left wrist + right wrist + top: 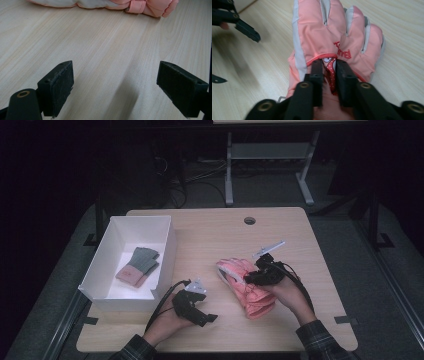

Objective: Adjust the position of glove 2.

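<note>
Desk (210, 235): light wood top with a round cable hole (249, 220) near its far edge.

White box (100, 270): open-topped, on the left part of the desk, running from mid-depth to the near left. 1 grey knit glove with a pink cuff (138, 266) lies flat on its floor.

Pink glove (248, 287): padded, with pale grey panels, lying flat on the desk right of centre, well apart from the box. In the high view its cuff end points near and right. In the right gripper view the glove (322, 37) shows red lettering and 1 red dotted strip at mid-back.

Right gripper (260, 272): held in the person's right hand over the middle of the pink glove. In the right gripper view, the gripper (329, 72) has its 2 jaws at a narrow gap, tips down on the glove fabric with the red dotted strip between them; whether the pads press on it I cannot tell.

Left gripper (197, 312): near the front edge, between box and pink glove, in the person's left hand. In the left gripper view its jaws stand wide, bare desk between them, with the pink glove (140, 6) at the far side.
</note>
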### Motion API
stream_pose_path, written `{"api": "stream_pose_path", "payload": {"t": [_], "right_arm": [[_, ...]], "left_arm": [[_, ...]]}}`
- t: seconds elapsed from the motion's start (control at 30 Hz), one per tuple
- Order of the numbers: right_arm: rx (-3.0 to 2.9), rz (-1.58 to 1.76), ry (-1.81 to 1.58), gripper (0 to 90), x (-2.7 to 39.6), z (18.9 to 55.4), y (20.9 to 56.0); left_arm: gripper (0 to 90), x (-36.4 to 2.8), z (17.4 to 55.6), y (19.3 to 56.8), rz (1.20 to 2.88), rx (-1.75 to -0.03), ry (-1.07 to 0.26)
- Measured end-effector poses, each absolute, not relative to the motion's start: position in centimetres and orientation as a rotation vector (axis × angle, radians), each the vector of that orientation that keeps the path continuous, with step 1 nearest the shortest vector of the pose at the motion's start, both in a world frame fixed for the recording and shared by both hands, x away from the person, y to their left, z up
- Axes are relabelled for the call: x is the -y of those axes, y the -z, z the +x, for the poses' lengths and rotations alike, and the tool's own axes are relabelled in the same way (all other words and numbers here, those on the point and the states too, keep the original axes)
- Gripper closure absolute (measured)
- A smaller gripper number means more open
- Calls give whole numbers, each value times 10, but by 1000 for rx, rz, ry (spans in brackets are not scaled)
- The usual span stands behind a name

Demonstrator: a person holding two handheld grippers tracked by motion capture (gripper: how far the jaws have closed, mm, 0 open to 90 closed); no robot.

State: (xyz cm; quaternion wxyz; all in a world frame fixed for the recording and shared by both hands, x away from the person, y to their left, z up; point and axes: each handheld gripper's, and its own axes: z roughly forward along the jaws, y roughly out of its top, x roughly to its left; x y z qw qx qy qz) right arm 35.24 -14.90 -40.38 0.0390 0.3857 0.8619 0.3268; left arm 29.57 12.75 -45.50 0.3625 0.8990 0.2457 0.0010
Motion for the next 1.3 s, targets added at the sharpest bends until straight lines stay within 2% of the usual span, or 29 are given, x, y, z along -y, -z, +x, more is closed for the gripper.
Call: {"api": "stream_pose_path", "payload": {"t": [0.03,0.13,0.17,0.2,0.27,0.3,0.37,0.4,0.43,0.47,0.53,0.63,1.0,1.3], "right_arm": [[-2627,1175,-1039,640,152,351,400],[-2578,1158,-1091,579,159,349,391],[-2554,1167,-1119,580,163,348,387],[-2538,1162,-1165,586,168,347,383],[-2513,1151,-1189,637,173,345,379],[-2491,1144,-1205,690,179,344,376],[-2477,1139,-1215,793,185,343,374],[-2459,1142,-1220,847,191,342,374],[-2448,1151,-1228,898,194,341,374],[-2431,1153,-1232,900,200,340,374],[-2432,1143,-1204,900,207,338,375],[-2418,1161,-1185,900,218,337,381],[-2440,1228,-1180,900,260,320,416],[-2554,1209,-1141,900,247,317,442]], "left_arm": [[138,-127,295,455,2312,-634,-6],[149,-125,296,453,2301,-639,-9],[171,-125,295,453,2297,-633,-15],[243,-125,295,452,2293,-624,-18],[288,-125,295,448,2272,-623,-35],[400,-125,295,446,2265,-617,-40],[494,-124,295,442,2249,-616,-47],[593,-124,296,440,2252,-606,-44],[651,-124,297,438,2247,-605,-43],[745,-124,299,437,2247,-601,-25],[877,-121,302,435,2240,-603,-23],[897,-115,307,433,2265,-597,-50],[896,-77,324,442,2285,-594,-19],[896,-61,333,448,2308,-598,-23]]}}
